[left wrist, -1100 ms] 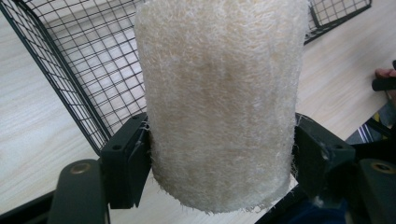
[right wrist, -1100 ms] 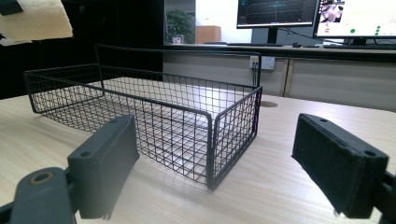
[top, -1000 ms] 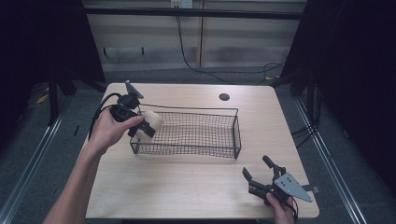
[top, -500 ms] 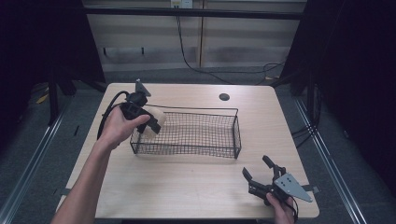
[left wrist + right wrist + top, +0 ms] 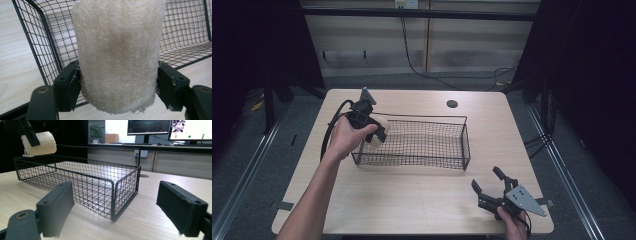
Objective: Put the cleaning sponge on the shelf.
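Two tools in hand. Your left tool (image 5: 374, 131) is clamped on a cream loofah roll (image 5: 378, 128), one jaw pressed into each side of it; in the left gripper view the roll (image 5: 117, 55) takes up most of the frame, its top cut off by the upper edge and its fibrous lower end hanging just below the pads. You hold it above the left end of the black wire basket (image 5: 464, 142), over the rim, toward the tabletop's (image 5: 412, 200) far-left corner. Whether the roll touches the wire is hard to judge: from the right gripper view the roll (image 5: 40, 143) sits just above the basket's (image 5: 112, 192) far rim, with a jaw crossing its face. Your hand (image 5: 344, 140) covers most of the left tool's body from above; only its cable and top plate are clear.

Your right tool (image 5: 489, 187) rests near the tabletop's near-right corner, jaws spread wide and empty, pointed at the basket and well apart from it. Your right hand (image 5: 512, 225) is partly cut off by the bottom edge.
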